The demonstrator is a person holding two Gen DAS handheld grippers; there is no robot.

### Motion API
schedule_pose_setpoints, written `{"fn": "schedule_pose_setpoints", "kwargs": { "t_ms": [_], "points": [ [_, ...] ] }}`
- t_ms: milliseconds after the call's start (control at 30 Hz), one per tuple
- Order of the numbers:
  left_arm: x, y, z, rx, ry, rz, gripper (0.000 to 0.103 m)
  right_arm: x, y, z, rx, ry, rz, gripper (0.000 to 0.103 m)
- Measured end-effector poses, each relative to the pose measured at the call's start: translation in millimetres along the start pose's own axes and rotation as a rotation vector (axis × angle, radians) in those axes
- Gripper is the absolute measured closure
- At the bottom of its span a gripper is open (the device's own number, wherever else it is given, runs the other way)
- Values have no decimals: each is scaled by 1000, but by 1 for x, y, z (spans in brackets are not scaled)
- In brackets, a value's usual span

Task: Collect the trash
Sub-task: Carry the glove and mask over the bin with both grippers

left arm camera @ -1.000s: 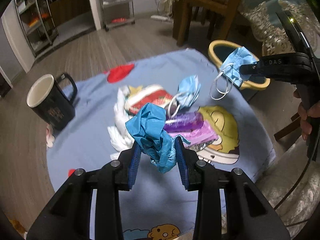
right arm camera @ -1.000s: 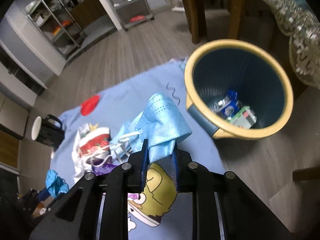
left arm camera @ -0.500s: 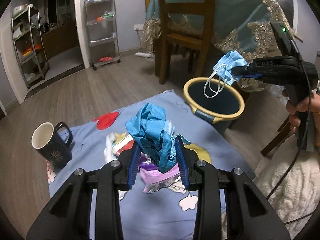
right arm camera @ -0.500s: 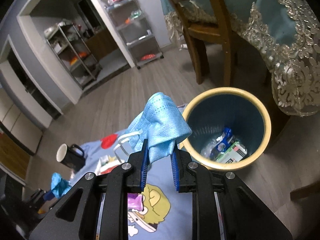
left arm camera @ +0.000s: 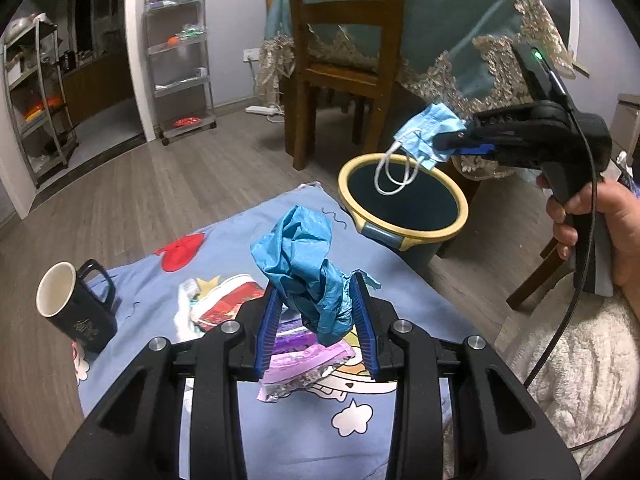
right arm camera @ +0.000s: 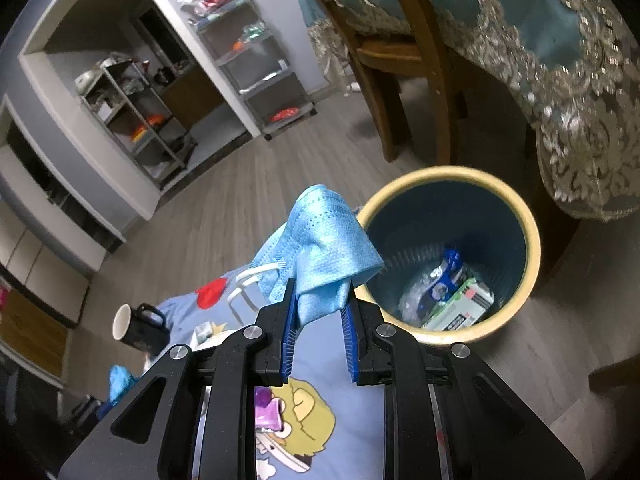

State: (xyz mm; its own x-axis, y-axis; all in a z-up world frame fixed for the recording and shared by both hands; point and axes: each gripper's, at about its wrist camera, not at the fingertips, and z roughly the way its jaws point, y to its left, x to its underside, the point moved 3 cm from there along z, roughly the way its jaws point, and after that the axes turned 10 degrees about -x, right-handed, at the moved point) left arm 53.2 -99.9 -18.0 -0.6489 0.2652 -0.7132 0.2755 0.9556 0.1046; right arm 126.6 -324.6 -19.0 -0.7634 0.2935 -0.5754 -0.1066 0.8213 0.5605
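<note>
In the left wrist view the left gripper [left arm camera: 316,312] sits at 6 o'clock, its blue-padded fingers [left arm camera: 267,322] pinching a crumpled blue glove [left arm camera: 304,268] that stands up between them. Under the glove, on the blue cartoon blanket [left arm camera: 280,432], lie a purple wrapper [left arm camera: 304,360] and, toward 9 o'clock of it, a red-and-white wrapper [left arm camera: 224,304]. A black mug [left arm camera: 76,308] with a white inside stands at 9 o'clock on the blanket's edge. Farther off at 2 o'clock the right gripper [left arm camera: 456,142], in a hand [left arm camera: 600,228], clamps a light blue mask [left arm camera: 428,136] whose white ear loops dangle over the yellow-rimmed bin [left arm camera: 404,208]. Behind stand a wooden chair [left arm camera: 340,52] and a lace-edged tablecloth [left arm camera: 460,40].

In the right wrist view the right gripper [right arm camera: 318,312] at 6 o'clock nips the mask [right arm camera: 328,248] between its blue pads. The bin [right arm camera: 524,280] lies just beyond at 3 o'clock, with packaging [right arm camera: 452,300] at its bottom. The mug [right arm camera: 138,326] is at 9 o'clock. A metal shelf rack [right arm camera: 256,56] stands at 11 o'clock.
</note>
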Motion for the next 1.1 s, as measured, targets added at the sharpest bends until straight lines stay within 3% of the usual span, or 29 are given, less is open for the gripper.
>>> {"fn": "schedule_pose_setpoints", "kwargs": {
  "t_ms": [333, 900, 1100],
  "points": [
    [-14, -27, 30, 55, 44, 14, 69, -11, -53, 19, 68, 45, 118, 81],
    [-54, -69, 92, 160, 121, 10, 69, -20, -105, 48, 198, 122, 158, 81],
    [-71, -88, 118, 151, 133, 74, 69, -25, -116, 54, 224, 123, 167, 81]
  ]
}}
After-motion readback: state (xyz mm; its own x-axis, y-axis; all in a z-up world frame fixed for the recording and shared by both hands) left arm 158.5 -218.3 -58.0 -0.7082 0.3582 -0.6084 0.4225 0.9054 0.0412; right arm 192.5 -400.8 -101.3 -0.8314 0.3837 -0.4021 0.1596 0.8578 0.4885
